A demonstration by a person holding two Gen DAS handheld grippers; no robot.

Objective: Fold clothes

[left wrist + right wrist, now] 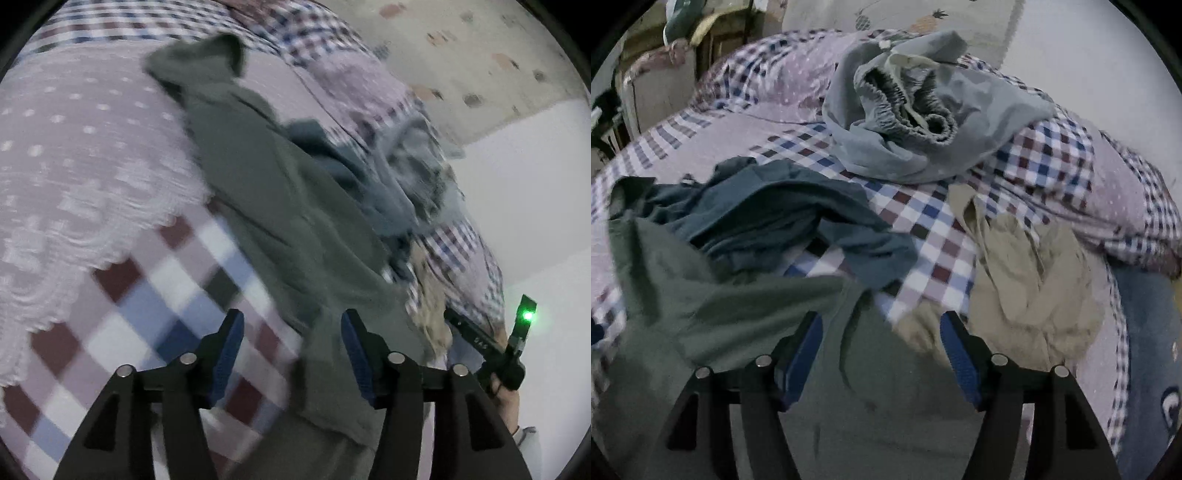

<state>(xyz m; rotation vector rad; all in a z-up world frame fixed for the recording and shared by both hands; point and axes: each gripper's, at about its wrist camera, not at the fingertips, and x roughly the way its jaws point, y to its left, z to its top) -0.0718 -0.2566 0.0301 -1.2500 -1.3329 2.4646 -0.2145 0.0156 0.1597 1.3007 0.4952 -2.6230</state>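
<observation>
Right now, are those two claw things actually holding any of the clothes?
No. The left gripper and right gripper both stand open over the crumpled olive-green cloth garment, clamping nothing.

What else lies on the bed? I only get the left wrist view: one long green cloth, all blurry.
Observer: A grey garment with an elastic waistband sits bunched at the far side.
Operator: Anything nearer?
Observer: A crumpled beige garment lies just beyond the right gripper, on its right side.
Operator: Is that gripper holding anything?
Observer: No, its jaws are open over the green garment, with a dark teal garment behind.
</observation>
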